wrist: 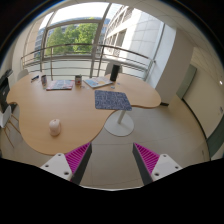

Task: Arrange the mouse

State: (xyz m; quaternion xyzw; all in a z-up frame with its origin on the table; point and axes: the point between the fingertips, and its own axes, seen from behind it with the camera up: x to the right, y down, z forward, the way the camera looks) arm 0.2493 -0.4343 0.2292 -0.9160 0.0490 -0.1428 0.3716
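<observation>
Released and spread wide, the jaws of the gripper [110, 160] grasp nothing: the two magenta pads [75, 158] face each other across an open gap, and through that gap only the near edge of the table [60, 108] and the grey floor [180, 125] show.

On the curved wooden tabletop, going from left to right: a small white mouse [54, 126] sits alone near the near left edge, beyond the left finger and well apart from both fingers. Farther back, toward the far left edge, lies a flat item that looks like a book or magazine [58, 84]. Behind it, close to the far edge, stands a small white bottle-like thing [78, 77], too small to tell more. A bluish patterned mat [112, 100] lies near the right edge of the tabletop, well apart from the mouse. At the far right corner stands a dark upright object [114, 72], unclear what it is.

Under the table's right side a round white pedestal base [120, 123] rests on the floor. Large windows [75, 38] with green trees outside fill the wall beyond the table.
</observation>
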